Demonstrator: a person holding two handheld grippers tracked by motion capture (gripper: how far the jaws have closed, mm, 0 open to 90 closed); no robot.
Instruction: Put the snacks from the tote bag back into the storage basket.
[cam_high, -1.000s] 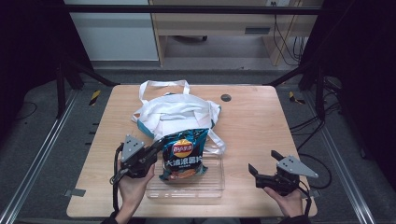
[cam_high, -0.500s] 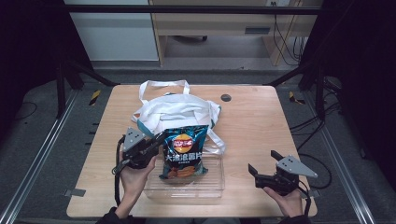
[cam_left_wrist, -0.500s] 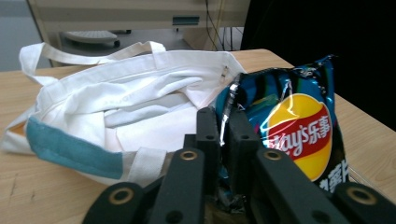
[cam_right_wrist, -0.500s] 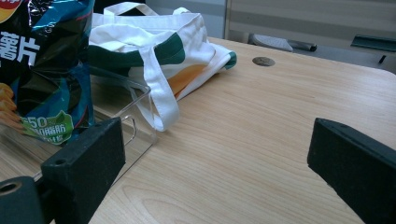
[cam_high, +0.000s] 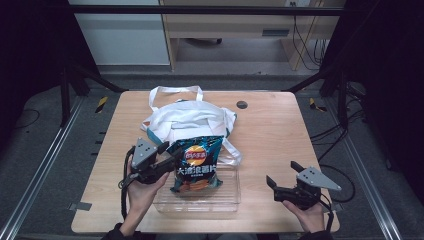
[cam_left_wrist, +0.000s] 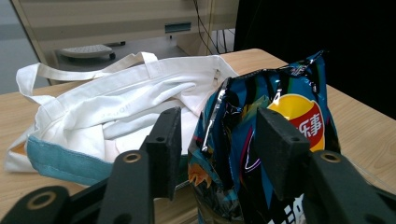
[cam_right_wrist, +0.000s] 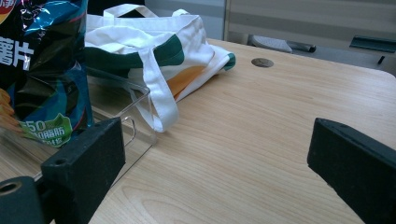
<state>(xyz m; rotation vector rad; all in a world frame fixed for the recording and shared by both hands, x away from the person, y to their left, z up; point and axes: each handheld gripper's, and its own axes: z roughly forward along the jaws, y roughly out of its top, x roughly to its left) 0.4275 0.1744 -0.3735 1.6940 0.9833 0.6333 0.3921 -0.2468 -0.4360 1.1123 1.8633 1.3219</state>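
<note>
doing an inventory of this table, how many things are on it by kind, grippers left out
chip bag: 1
clear plastic bin: 1
white tote bag: 1
Total: 3

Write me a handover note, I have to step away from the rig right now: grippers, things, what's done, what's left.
Left hand-held gripper: jaws have just been opening, chip bag's edge between them, pads apart from it.
Right hand-held gripper: open, holding nothing, resting at the table's right side.
Chip bag: standing in the clear plastic tray, leaning back toward the white tote bag behind it.
Done: the bag is in the tray.
Left: probably draw the left gripper clear; the bag may tip.
</note>
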